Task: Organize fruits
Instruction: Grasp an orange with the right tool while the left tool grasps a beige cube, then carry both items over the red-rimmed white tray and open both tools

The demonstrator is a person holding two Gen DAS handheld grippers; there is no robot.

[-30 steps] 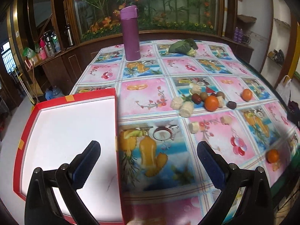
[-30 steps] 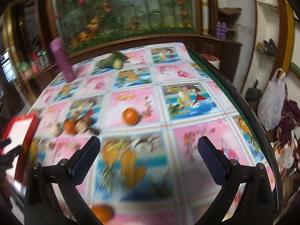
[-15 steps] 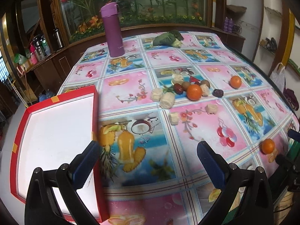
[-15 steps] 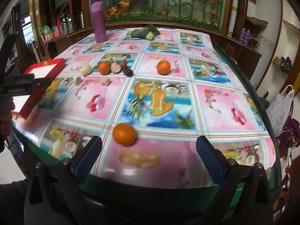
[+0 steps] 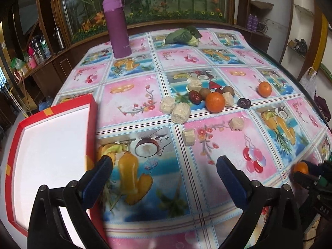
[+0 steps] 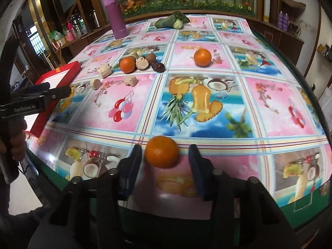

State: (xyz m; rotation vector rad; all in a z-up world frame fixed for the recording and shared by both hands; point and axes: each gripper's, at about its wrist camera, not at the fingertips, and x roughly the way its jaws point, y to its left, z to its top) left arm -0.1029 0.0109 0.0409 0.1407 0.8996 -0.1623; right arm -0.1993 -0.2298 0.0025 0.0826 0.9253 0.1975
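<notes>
One orange [image 6: 161, 154] sits between the right gripper's [image 6: 165, 166] parted jaws, untouched.

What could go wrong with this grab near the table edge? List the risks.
1. The orange sits between the right gripper jaws, which have not yet closed on it; an uneven squeeze may roll it off the nearby table edge.
2. The red box overhangs the table; a nudge from the left gripper could tip it.
</notes>
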